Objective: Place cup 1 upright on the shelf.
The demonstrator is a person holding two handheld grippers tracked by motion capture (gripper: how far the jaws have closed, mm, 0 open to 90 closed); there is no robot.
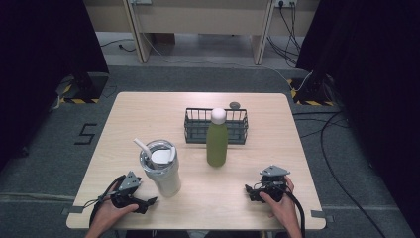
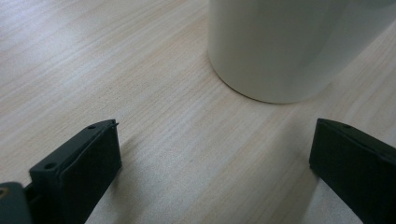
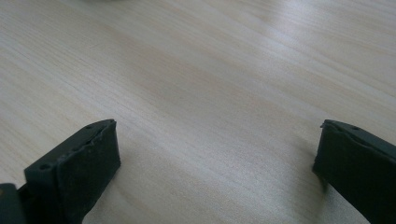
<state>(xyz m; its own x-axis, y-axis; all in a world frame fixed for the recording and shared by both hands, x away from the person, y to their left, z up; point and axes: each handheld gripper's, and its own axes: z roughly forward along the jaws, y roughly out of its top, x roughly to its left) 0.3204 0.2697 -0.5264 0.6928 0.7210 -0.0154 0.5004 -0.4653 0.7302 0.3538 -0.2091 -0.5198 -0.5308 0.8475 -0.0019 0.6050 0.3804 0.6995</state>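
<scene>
Both grippers sit low on the wooden table (image 1: 148,111), jaws spread wide, gripping nothing. Left gripper (image 1: 149,202) faces the steel tumbler (image 1: 163,173); right gripper (image 1: 250,191) sits near the green bottle (image 1: 217,144), wire basket (image 1: 237,130) behind.

Standing right behind the left gripper (image 2: 212,154) here: its two black jaws sit wide apart, one low at the left and one low at the right, with nothing held between them, just bare light wood table (image 2: 116,70) showing in the gap. Straight ahead of the jaws and a bit toward the right one there's the rounded bottom of a white tumbler (image 2: 280,46) standing on the table, near the tips but not touching either. The left jaw has a couple of small holes on its top edge.
</scene>
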